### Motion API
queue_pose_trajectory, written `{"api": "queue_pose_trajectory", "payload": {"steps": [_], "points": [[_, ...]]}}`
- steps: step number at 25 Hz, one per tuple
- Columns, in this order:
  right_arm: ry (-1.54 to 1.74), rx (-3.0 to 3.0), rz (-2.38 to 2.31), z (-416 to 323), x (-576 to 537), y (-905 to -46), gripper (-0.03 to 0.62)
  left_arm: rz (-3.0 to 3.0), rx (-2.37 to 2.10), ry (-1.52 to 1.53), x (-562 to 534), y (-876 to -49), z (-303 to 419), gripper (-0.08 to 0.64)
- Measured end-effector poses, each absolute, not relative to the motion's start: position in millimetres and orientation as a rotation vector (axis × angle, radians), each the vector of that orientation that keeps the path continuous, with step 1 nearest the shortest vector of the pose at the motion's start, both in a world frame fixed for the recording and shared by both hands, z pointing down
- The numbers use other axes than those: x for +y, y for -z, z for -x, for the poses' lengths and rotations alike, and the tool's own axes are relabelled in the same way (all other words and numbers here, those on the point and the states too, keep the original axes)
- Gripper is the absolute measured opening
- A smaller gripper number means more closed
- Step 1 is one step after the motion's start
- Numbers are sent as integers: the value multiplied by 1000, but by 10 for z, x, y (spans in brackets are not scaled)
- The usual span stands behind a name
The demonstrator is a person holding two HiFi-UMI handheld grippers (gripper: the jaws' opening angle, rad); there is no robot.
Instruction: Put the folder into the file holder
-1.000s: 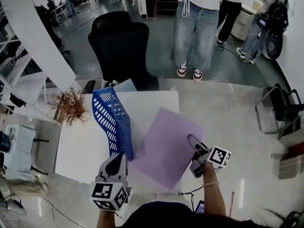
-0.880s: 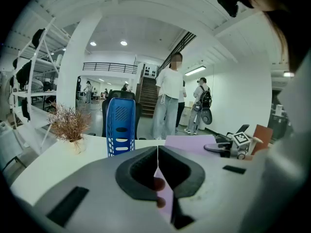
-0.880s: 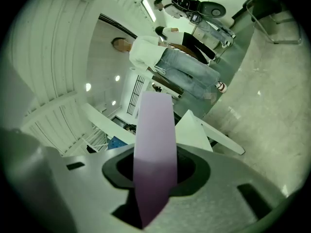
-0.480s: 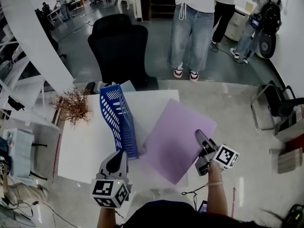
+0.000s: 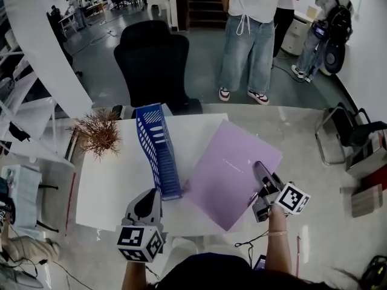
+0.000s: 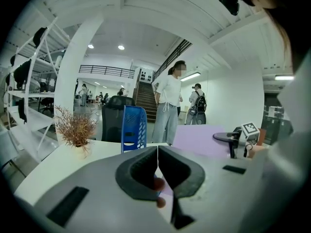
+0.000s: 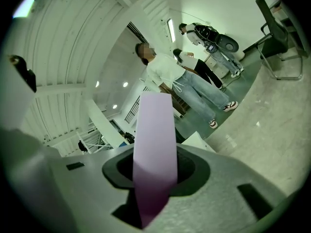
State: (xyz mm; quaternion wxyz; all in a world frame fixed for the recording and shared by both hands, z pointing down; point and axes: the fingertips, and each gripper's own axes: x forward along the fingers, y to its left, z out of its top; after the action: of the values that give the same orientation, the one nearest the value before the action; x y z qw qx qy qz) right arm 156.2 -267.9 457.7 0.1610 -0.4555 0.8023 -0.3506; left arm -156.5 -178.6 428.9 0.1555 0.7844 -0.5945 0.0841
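In the head view, the purple folder (image 5: 233,171) hangs tilted over the right part of the white table (image 5: 115,186), and my right gripper (image 5: 261,175) is shut on its lower right edge. The right gripper view shows the folder (image 7: 154,144) edge-on, clamped between the jaws of the right gripper (image 7: 155,178). The blue slotted file holder (image 5: 158,150) stands upright on the table, left of the folder. My left gripper (image 5: 147,201) hovers near the table's front edge just below the holder, shut and empty. Its own view shows the left gripper (image 6: 157,159), the holder (image 6: 133,128), and the folder (image 6: 201,139).
A dried plant in a pot (image 5: 100,135) stands at the table's left edge. A black office chair (image 5: 154,59) sits behind the table, with people (image 5: 251,35) standing beyond it. Another chair (image 5: 351,135) is on the floor to the right, and white shelving (image 5: 18,101) on the left.
My right gripper has risen with the folder and rolled, lifting the sheet off the table and tilting it. The left gripper has shifted a little near the holder's front end.
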Motion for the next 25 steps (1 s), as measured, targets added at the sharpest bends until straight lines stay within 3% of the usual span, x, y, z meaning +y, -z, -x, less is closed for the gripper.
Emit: {"api": "queue_pose_trajectory", "payload": {"steps": [25], "points": [[647, 2190, 1520, -1300, -2012, -3704, 137, -2355, -1595, -208, -1583, -4233, 2081, 6]]}}
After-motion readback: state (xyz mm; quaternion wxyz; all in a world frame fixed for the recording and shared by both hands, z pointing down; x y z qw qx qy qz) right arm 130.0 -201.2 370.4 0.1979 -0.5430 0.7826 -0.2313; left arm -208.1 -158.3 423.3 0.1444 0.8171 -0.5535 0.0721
